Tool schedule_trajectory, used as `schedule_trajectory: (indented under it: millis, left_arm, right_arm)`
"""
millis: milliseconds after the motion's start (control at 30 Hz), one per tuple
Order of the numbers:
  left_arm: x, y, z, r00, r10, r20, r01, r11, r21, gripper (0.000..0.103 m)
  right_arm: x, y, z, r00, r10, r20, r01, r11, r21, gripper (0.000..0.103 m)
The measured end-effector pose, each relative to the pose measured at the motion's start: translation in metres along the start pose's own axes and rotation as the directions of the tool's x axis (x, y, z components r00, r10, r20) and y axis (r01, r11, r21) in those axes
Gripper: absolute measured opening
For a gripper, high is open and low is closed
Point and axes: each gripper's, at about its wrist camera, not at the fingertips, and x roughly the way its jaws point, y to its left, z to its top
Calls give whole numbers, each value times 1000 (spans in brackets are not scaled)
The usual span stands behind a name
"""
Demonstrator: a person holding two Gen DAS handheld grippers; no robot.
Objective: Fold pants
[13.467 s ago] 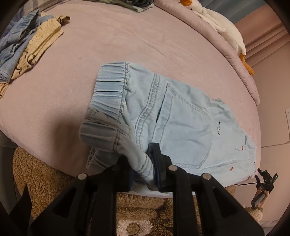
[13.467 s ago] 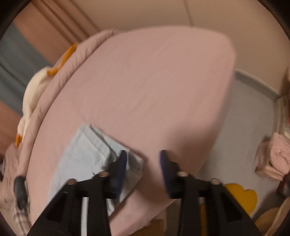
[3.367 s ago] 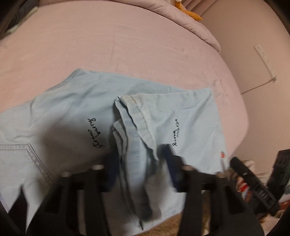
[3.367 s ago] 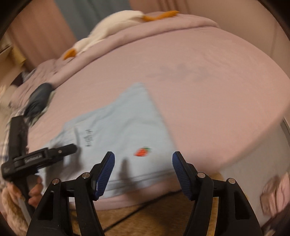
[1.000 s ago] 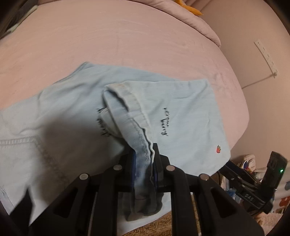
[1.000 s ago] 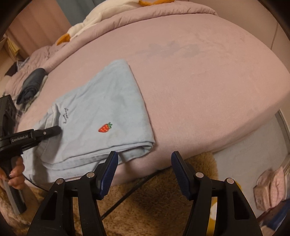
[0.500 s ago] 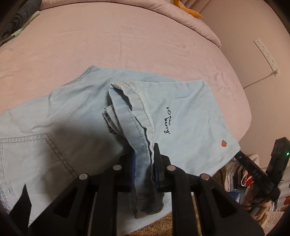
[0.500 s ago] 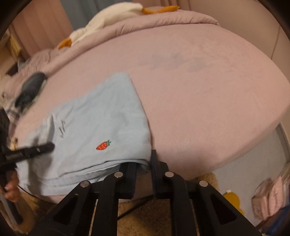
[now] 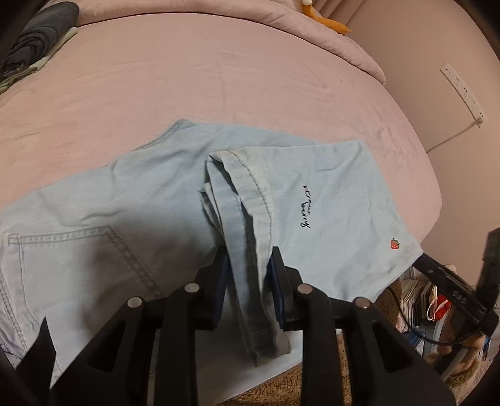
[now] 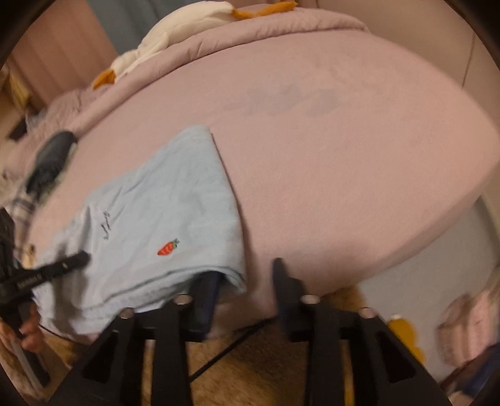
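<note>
Light blue denim pants (image 9: pixel 131 200) lie on the pink bed, the legs folded back so the hem (image 9: pixel 250 184) lies over the seat. A red strawberry patch (image 9: pixel 395 244) marks the folded corner. My left gripper (image 9: pixel 250 278) is shut on the bunched hem edge. In the right wrist view the pants (image 10: pixel 162 218) lie at the left. My right gripper (image 10: pixel 243 284) is open at the bed's near edge, its left finger (image 10: pixel 206 296) under the pants' folded corner. The right gripper also shows in the left wrist view (image 9: pixel 450 290).
A pink bed (image 9: pixel 218 78) fills both views. Dark folded clothes (image 9: pixel 34 34) lie at its far left. A rolled pink quilt (image 10: pixel 265 28) and a white goose plush (image 10: pixel 187 28) lie along the far side. A brown shaggy rug (image 10: pixel 265 368) covers the floor below.
My right gripper has opened; half a second ago it was shut at the pants' folded corner. My left gripper stays shut on the hem and has barely moved.
</note>
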Motion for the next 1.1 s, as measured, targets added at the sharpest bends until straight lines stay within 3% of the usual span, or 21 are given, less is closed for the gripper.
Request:
schedule_trajectory:
  millis: [133, 400, 533, 700, 833, 933, 967, 1033, 1067, 1100]
  left_arm:
    - [5, 3, -2, 1000, 22, -4, -22, 1000, -5, 29]
    - [6, 2, -2, 999, 40, -6, -40, 999, -7, 29]
    - [7, 0, -3, 999, 43, 1, -43, 999, -18, 30]
    - [2, 7, -11, 1000, 28, 11, -28, 998, -52, 30]
    - [-7, 13, -19, 1000, 7, 18, -6, 998, -65, 31]
    - [-27, 18, -25, 999, 1, 32, 2, 998, -68, 34]
    - [-39, 21, -28, 998, 15, 57, -11, 998, -63, 38]
    - [-65, 32, -33, 991, 41, 124, -31, 996, -86, 56]
    - [-80, 41, -36, 986, 49, 162, -30, 993, -117, 70]
    - [-94, 53, -39, 979, 60, 195, -29, 987, -157, 76]
  right_arm:
    - [-9, 4, 5, 999, 43, 24, -43, 999, -14, 43]
    - [-17, 3, 7, 998, 45, 47, -45, 999, 1, 43]
    - [-14, 7, 13, 994, 81, 71, -82, 997, 12, 52]
    - [24, 20, 13, 992, 124, 14, -125, 992, 35, 52]
    - [45, 23, 5, 999, 18, -31, -17, 1000, 17, 52]
    - [51, 16, 5, 998, 36, -60, -31, 997, 76, 52]
    - [49, 15, 7, 997, 42, -64, -36, 995, 88, 52]
    - [38, 20, 13, 999, 27, -44, -24, 997, 77, 52]
    - [30, 24, 16, 1000, 16, -22, -15, 998, 61, 52]
    - [22, 32, 19, 1000, 5, 5, -5, 999, 37, 52]
